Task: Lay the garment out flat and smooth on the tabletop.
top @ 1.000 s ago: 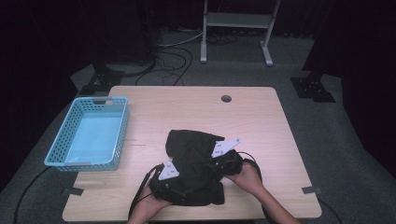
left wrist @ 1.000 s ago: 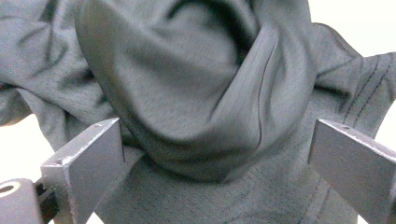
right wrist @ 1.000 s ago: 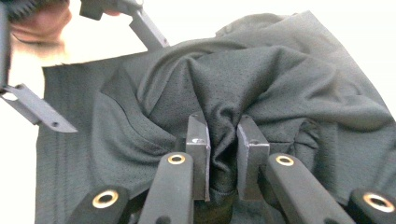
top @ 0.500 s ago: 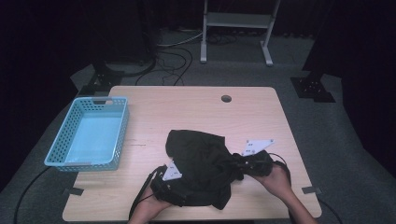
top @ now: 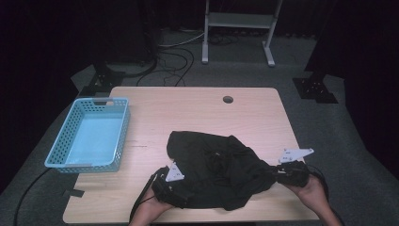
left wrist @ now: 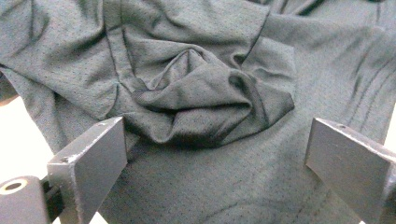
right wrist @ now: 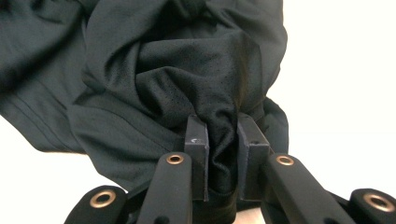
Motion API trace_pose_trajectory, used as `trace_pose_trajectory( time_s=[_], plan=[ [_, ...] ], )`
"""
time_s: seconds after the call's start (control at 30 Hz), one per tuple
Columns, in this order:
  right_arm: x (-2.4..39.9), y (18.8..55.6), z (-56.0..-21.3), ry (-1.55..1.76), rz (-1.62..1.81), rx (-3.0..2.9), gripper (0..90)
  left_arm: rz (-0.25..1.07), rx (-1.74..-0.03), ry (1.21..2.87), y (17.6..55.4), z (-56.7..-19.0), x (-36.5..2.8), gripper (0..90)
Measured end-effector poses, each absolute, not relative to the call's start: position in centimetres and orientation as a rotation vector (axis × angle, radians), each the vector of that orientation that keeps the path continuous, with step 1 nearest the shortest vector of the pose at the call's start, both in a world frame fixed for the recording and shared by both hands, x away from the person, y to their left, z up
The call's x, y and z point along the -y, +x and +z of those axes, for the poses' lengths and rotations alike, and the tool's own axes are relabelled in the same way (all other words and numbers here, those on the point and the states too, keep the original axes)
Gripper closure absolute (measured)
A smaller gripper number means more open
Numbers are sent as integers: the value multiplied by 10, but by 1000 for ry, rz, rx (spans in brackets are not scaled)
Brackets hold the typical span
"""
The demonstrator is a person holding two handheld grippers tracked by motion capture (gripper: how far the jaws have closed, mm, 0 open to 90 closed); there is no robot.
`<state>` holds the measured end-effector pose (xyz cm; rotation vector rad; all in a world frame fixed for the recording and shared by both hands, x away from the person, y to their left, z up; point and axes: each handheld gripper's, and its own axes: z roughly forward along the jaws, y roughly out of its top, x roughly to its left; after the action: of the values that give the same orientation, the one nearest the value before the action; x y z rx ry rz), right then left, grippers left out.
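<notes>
A crumpled black mesh garment (top: 216, 167) lies on the front half of the wooden table (top: 197, 113). My right gripper (top: 283, 173) is shut on a bunched fold of it near the table's right edge, and the cloth stretches out toward that side. In the right gripper view the fold (right wrist: 219, 112) is pinched between the jaws of that gripper (right wrist: 223, 127). My left gripper (top: 170, 184) rests at the garment's front left. Its jaws stand wide open (left wrist: 215, 133) around a rumpled lump of the cloth (left wrist: 201, 98), and they do not press on it.
A light blue perforated basket (top: 94, 101) stands on the table's left side with nothing in it. A round cable hole (top: 227, 99) sits near the far edge. A metal stand (top: 237, 28) and cables are on the floor beyond the table.
My right gripper has moved to the right with the cloth in its jaws, drawing the garment out toward the table's right edge. The left gripper has stayed put.
</notes>
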<state>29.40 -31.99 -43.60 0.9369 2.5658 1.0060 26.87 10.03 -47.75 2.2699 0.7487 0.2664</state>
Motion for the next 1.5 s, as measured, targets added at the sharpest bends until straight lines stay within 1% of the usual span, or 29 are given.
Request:
trace_pose_trajectory(
  time_s=[0.1, 0.2, 0.27, 0.4, 0.43, 0.47, 0.57, 0.67, 0.73, 0.87, 0.93, 1.03, 1.3, 1.5],
  plan=[
    [336, 291, -445, 999, 995, -2548, 784, 268, -752, 2269, 269, -478, -101, 47],
    [344, 289, -452, 1044, 1007, -2539, 782, 267, -750, 2268, 269, -478, -101, 47],
    [346, 288, -455, 1054, 1007, -2537, 765, 263, -753, 2265, 269, -477, -102, 48],
    [345, 287, -451, 1043, 990, -2532, 574, 270, -765, 2245, 270, -472, -104, 49],
    [346, 286, -447, 1044, 1003, -2521, 487, 275, -764, 2237, 271, -470, -105, 49],
    [345, 286, -444, 1054, 995, -2499, 425, 279, -764, 2234, 272, -468, -105, 49],
    [343, 285, -436, 1049, 1013, -2489, 326, 294, -753, 2221, 276, -462, -103, 49],
    [335, 285, -431, 1015, 1026, -2474, 290, 302, -732, 2224, 283, -460, -97, 49],
    [327, 286, -431, 974, 1008, -2472, 291, 308, -717, 2226, 289, -459, -92, 49],
    [307, 291, -431, 908, 976, -2485, 327, 321, -699, 2208, 303, -458, -80, 48],
    [303, 293, -431, 898, 979, -2486, 338, 318, -699, 2204, 306, -459, -78, 48],
    [291, 301, -435, 886, 983, -2524, 312, 312, -691, 2207, 314, -460, -72, 48],
    [288, 314, -448, 905, 969, -2614, 281, 282, -676, 2240, 328, -469, -56, 47],
    [286, 321, -454, 909, 979, -2651, 257, 279, -651, 2287, 332, -478, -54, 44]
  ],
)
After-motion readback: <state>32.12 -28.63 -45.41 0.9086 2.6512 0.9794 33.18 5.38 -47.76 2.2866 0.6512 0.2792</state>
